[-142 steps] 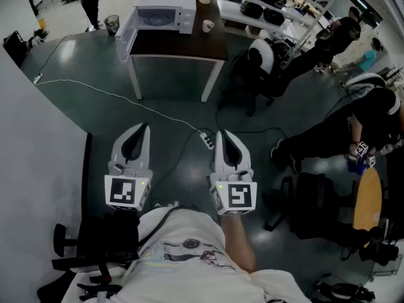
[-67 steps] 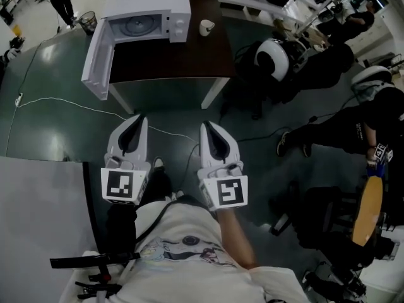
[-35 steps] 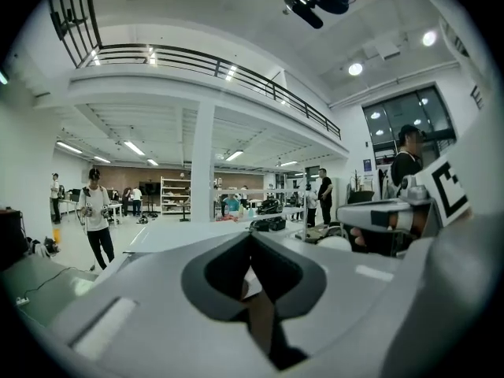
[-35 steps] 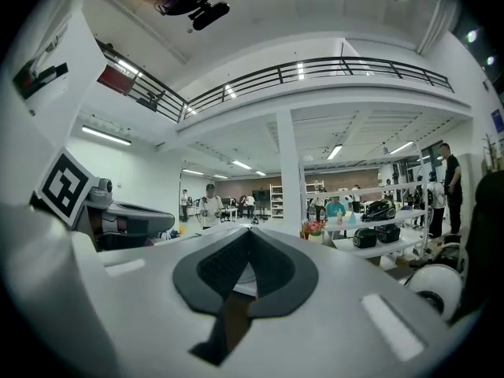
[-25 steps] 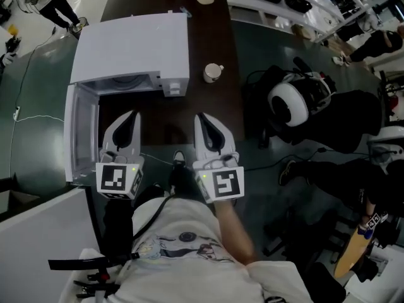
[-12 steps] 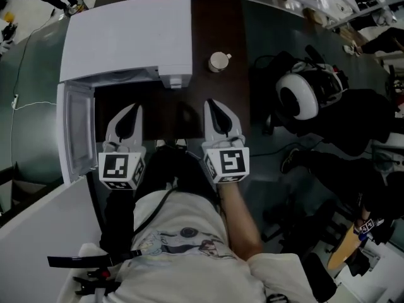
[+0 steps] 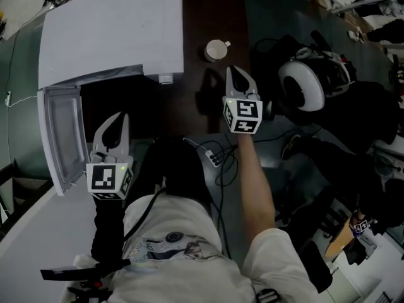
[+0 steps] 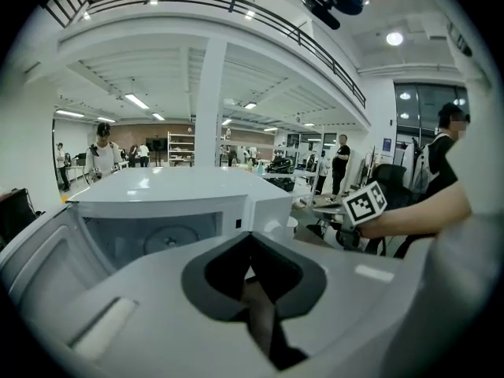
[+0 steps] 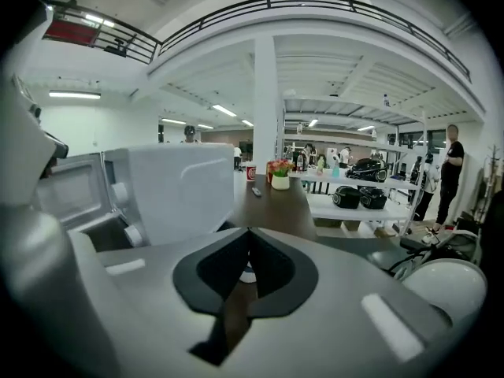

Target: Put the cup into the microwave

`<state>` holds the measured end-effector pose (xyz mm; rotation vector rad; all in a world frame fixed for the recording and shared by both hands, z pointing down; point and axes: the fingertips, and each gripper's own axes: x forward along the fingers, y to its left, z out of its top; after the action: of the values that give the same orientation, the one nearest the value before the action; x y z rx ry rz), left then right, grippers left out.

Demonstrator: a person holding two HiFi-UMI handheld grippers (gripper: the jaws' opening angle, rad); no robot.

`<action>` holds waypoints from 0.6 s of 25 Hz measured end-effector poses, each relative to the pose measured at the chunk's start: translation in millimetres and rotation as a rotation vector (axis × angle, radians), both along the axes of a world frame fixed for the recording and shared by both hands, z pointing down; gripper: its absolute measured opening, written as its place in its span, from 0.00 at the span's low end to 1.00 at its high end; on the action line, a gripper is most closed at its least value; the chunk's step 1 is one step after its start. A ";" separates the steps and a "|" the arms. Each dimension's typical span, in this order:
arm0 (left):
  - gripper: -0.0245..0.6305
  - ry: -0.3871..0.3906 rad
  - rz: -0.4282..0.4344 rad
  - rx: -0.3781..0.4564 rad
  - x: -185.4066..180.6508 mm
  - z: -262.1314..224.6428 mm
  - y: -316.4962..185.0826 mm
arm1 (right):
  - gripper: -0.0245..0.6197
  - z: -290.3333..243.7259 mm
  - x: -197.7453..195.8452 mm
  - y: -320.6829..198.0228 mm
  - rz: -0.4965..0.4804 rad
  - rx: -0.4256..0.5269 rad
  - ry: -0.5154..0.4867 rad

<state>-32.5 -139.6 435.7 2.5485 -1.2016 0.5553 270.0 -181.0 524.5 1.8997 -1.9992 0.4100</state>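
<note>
Left gripper (image 7: 117, 120), jaws together and empty, in front of the microwave (image 7: 113, 33), whose door (image 7: 60, 137) hangs open. Right gripper (image 7: 235, 73), also clenched on nothing, has advanced since the previous frame toward the cup (image 7: 216, 49), which stands ungrasped just right of the microwave. Pick-up and placement remain.

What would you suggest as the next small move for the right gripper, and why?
Probably open the right gripper and ease it toward the cup. Its jaws are together, and the cup stands untouched on the dark table just ahead of its tips. The microwave already has its door open, so grasping likely comes next.
</note>
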 end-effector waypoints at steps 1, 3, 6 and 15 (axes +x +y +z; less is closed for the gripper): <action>0.03 -0.006 0.001 -0.004 0.6 1.6 0.7 | 0.04 7.8 8.5 -7.5 -0.002 -0.014 0.012; 0.03 -0.015 0.004 -0.016 2.9 4.5 3.1 | 0.04 20.9 22.2 -20.4 -0.004 -0.037 0.029; 0.03 -0.025 0.011 -0.035 6.2 7.8 6.5 | 0.08 33.3 36.4 -34.5 -0.002 -0.043 -0.009; 0.03 -0.049 0.015 -0.071 11.5 15.4 9.7 | 0.69 70.1 -1.1 -55.1 -0.130 -0.106 -0.164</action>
<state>-21.0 -129.9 451.0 2.5007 -1.1580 0.6554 268.9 -236.1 594.6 1.7105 -2.1440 0.6412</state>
